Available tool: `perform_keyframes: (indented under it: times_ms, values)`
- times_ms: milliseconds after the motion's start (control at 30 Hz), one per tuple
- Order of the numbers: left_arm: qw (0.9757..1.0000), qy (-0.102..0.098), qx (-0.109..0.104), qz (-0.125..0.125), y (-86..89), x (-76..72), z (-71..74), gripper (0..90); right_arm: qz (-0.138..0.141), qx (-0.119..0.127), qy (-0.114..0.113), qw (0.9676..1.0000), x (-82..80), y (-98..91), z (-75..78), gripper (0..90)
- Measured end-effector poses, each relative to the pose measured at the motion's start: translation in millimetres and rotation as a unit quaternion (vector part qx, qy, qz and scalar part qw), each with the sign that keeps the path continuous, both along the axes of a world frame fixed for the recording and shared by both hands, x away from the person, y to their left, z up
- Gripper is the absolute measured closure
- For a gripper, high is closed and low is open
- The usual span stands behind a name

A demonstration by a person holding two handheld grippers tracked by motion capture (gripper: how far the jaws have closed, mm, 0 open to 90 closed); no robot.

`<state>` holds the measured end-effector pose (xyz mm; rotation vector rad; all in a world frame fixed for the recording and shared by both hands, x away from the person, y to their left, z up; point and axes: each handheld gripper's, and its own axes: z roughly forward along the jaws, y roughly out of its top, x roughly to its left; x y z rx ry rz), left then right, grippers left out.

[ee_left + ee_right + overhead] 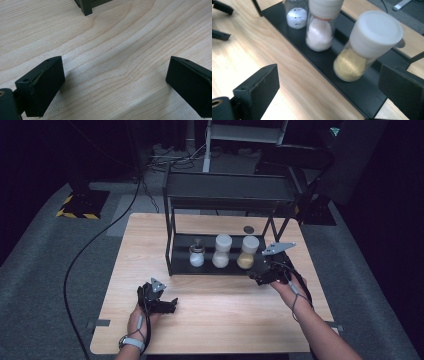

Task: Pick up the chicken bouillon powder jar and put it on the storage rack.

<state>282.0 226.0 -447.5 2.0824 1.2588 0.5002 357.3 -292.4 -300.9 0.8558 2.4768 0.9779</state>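
A black two-tier rack (172,222) stands on the wooden table (145,240). Its lower shelf (352,90) holds three jars in a row: a small one with white contents (197,256) (297,15), a white-capped one with white grains (222,251) (320,32), and a white-capped one with yellow grains (247,253) (352,65). My right gripper (256,273) (329,75) is open at the shelf's front edge, facing the yellow jar, with nothing between its jaws. My left gripper (172,304) (115,67) is open low over bare wood in front of the rack's left foot (86,8).
A small dark round object (248,229) lies on the table behind the rack. The rack's top shelf (230,187) overhangs the jars. Bare wood stretches between the two grippers. A black cable (82,252) runs over the grey floor at the left.
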Motion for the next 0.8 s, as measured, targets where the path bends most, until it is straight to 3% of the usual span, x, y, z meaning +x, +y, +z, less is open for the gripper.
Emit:
perform_keyframes:
  times_ms: [300, 533, 800]
  values:
    - [1.0, 0.0, 0.0, 0.001, -0.3, -0.3, 0.0, 2.2, 0.009, -0.002, 0.02, 0.9998, -11.0, -8.4, -19.0, 3.3]
    - [1.0, 0.0, 0.0, 0.001, -0.4, -0.4, 0.0, 2.1, 0.002, -0.002, 0.047, 0.9989, -14.0, -17.8, -48.7, 2.8]
    - [1.0, 0.0, 0.0, 0.002, -0.7, -0.7, 0.0, 2.1, -0.006, 0.002, 0.047, 0.9989, -19.8, -24.1, -71.3, 2.7]
